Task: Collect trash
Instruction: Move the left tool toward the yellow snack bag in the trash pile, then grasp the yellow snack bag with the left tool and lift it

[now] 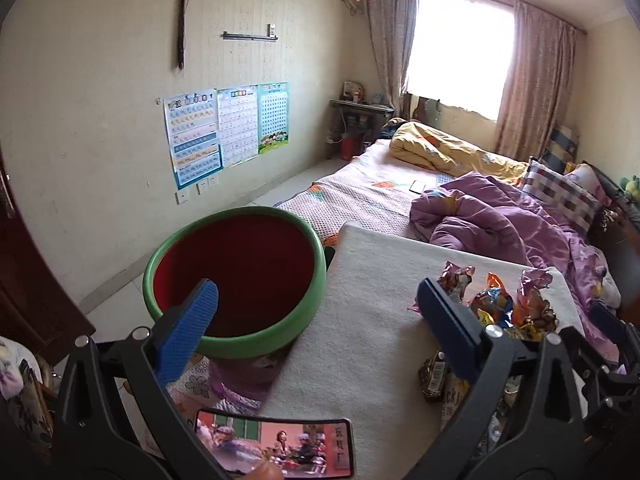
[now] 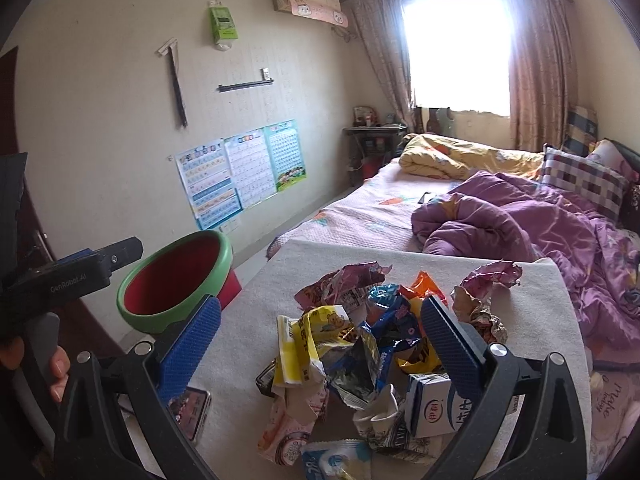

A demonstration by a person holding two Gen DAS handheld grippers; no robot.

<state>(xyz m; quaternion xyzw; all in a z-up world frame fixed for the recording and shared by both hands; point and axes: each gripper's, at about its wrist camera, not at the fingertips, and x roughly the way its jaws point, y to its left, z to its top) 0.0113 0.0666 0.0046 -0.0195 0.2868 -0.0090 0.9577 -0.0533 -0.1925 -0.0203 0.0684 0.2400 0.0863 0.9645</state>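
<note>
since the wrappers (image 2: 360, 352) heaped on the worktop (image 2: 248, 340) are light and crinkly, you pinch one by a raised fold; right tool (image 2: 326, 338) and left tool (image 1: 318, 320) are spread, empty; bin (image 2: 176, 280) waits beyond.

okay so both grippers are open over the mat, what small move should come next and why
Probably lower the right gripper onto the wrapper pile and close on one piece. Its jaws are open with the pile between them, nothing is held, and the bin looks empty.
</note>
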